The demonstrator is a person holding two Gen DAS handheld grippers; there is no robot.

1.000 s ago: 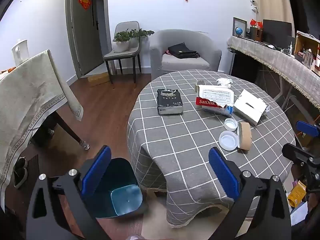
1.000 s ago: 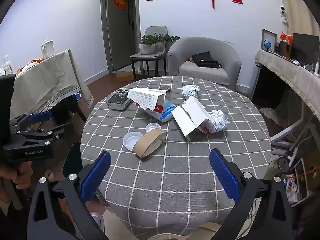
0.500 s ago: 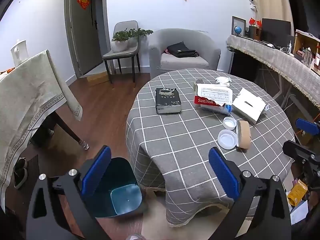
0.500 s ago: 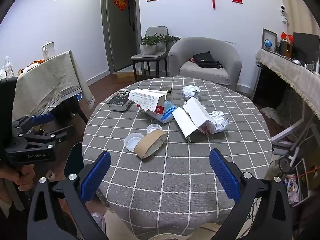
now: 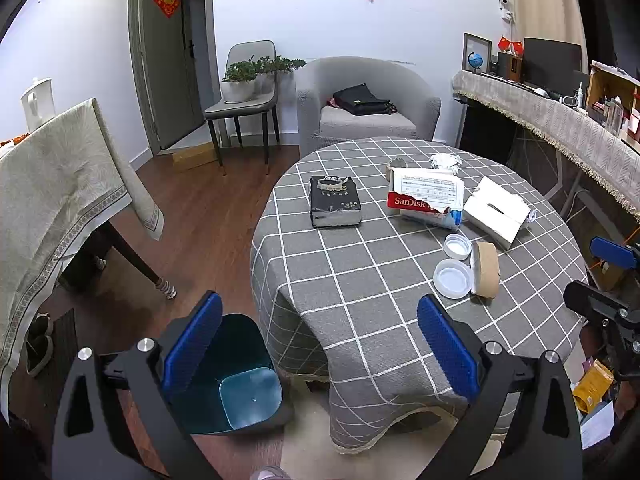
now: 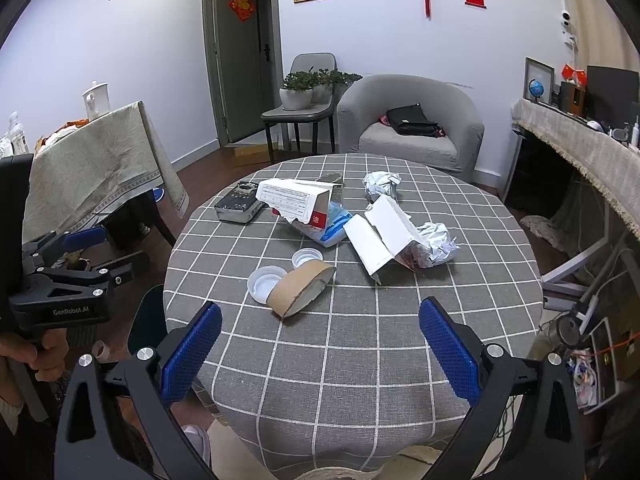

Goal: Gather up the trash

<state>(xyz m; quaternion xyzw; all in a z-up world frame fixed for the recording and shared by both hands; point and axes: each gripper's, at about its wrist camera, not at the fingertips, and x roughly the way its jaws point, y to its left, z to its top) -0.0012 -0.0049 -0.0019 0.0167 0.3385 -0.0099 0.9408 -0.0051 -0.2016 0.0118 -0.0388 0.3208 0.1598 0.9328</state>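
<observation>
Trash lies on the round grey checked table [image 6: 360, 344]: a flattened cardboard tape roll [image 6: 301, 288], two white plastic lids [image 6: 267, 279], a torn red-and-white SanDisk box [image 5: 424, 196], a white carton [image 6: 382, 240], crumpled foil wads [image 6: 436, 240] and a black pouch [image 5: 335, 201]. An open teal bin [image 5: 240, 376] stands on the floor left of the table. My left gripper [image 5: 320, 352] hovers open over the table's near-left edge and the bin. My right gripper [image 6: 320, 354] is open above the table's near edge, with nothing between its fingers.
A grey armchair [image 6: 412, 120] with a black bag and a chair holding potted plants [image 6: 304, 88] stand behind the table. A cloth-draped side table [image 5: 56, 184] is at the left. A long draped counter [image 5: 560, 128] runs along the right wall.
Both views have shifted only slightly; the table sits a little higher and nearer in the right wrist view. Nothing was grasped or moved.
</observation>
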